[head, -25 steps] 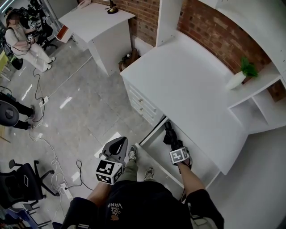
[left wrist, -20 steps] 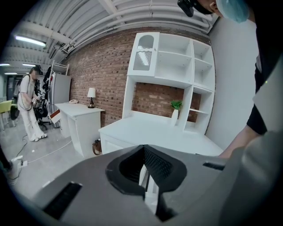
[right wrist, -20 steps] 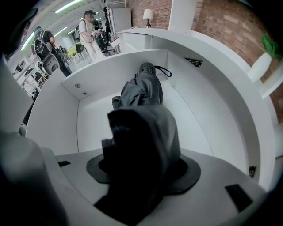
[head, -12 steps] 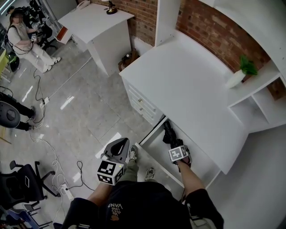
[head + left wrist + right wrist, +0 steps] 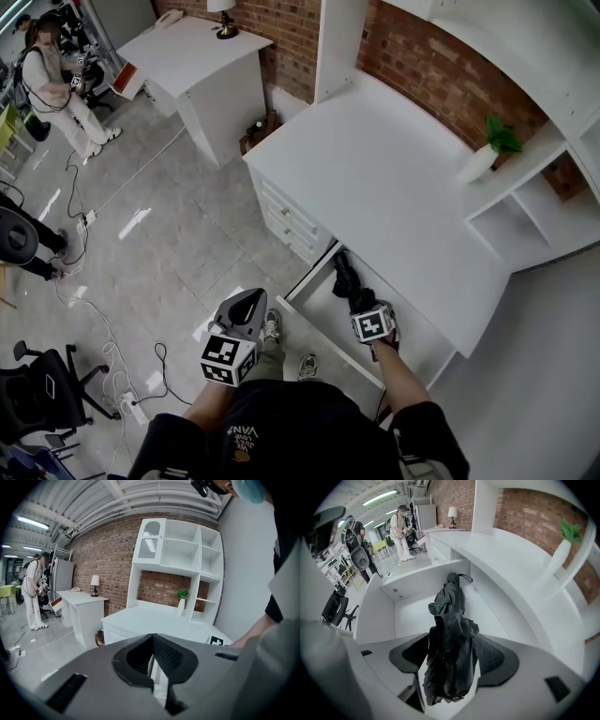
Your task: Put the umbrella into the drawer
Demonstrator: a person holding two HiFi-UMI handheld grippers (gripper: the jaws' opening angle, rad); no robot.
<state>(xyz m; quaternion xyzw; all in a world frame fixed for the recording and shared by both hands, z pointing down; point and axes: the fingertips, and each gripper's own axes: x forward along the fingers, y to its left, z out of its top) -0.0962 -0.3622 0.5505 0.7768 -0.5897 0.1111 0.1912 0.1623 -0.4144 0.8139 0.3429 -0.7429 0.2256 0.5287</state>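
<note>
A folded black umbrella point(image 5: 345, 279) lies lengthwise inside the open white drawer point(image 5: 309, 302) under the desk. In the right gripper view the umbrella point(image 5: 450, 620) runs from between the jaws toward the drawer's far end, where its handle loop rests. My right gripper point(image 5: 364, 306) points steeply down over the umbrella's near end. Its jaws are opening, and the dark fabric hangs loose between the pads point(image 5: 494, 660) with a gap on the left side. My left gripper point(image 5: 249, 305) hovers over the floor to the left of the drawer, with its jaws closed together on nothing point(image 5: 151, 643).
The white desk top point(image 5: 375, 169) overhangs the drawer's far side, with closed drawers point(image 5: 286, 220) to the left. A potted plant point(image 5: 489, 150) stands by the shelves. A second desk point(image 5: 192, 56), a person point(image 5: 52, 84), floor cables point(image 5: 103, 337) and an office chair point(image 5: 37, 394) are further left.
My right gripper has lifted slightly above the umbrella, which stays lying in the drawer. The left gripper has kept still.
</note>
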